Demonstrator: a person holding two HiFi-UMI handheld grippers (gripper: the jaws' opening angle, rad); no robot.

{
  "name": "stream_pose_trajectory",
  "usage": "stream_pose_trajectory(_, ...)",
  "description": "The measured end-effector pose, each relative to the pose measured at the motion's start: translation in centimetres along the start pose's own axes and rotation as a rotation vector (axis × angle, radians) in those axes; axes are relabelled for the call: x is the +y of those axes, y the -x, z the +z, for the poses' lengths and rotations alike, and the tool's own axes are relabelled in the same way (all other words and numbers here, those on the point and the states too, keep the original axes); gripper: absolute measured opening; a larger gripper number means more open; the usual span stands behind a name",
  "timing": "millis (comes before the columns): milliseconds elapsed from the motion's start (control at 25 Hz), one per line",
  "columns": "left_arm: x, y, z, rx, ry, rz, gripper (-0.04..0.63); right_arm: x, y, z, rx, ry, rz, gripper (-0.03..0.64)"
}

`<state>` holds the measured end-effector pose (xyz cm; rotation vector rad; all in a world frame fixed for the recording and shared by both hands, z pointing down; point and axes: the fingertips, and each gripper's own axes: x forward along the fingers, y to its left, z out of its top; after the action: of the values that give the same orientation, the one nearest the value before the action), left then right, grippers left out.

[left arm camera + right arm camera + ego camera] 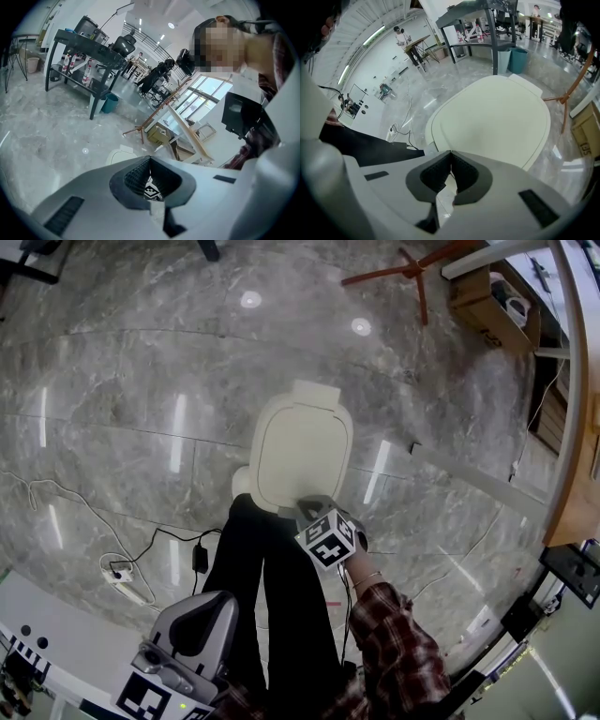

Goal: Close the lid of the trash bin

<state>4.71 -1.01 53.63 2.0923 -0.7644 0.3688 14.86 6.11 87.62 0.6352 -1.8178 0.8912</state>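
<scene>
The trash bin's cream lid (302, 451) lies flat and closed over the bin on the marble floor, just beyond my legs. The bin's body (241, 482) peeks out at the lid's left. My right gripper (307, 509) points steeply down at the near edge of the lid, jaws shut with nothing between them. In the right gripper view the lid (497, 117) fills the middle just past the closed tips (451, 152). My left gripper (217, 598) is held low at the left, away from the bin, shut and empty. The left gripper view shows the lid (119, 152) small beyond its tips (150, 158).
A power strip with cables (117, 573) lies on the floor at the left. A cardboard box (487, 306) and a red-brown wooden stand (412, 268) sit at the far right. A wooden and white frame (572, 381) runs down the right edge. Black trousers (272, 587) stand near the bin.
</scene>
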Motion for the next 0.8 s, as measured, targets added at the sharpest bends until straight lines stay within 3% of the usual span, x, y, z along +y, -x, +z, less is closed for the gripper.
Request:
stream_pose_trajectory(160,0.4,-0.3,-0.4,-0.005,0.000,-0.002,0.011,-0.3,-0.3,-0.3,0.008,-0.059,0.008,0.015)
stream_pose_trajectory(320,0.3,-0.2,0.0,-0.023,-0.010,-0.005,0.011,-0.3,1.0,1.2,-0.058,-0.110,0.001,0.015)
stream_pose_trajectory(560,-5.1,2.6,6.3,-0.098,-0.078,-0.054,0.011,3.3,12.7,7.2,-0.201,-0.231,-0.006,0.015)
stream_pose_trajectory(800,-10.2,3.3,11.9,-0.176,-0.192,-0.131,0.009,2.5,23.8,13.0,-0.371,-0.211,-0.088,0.012)
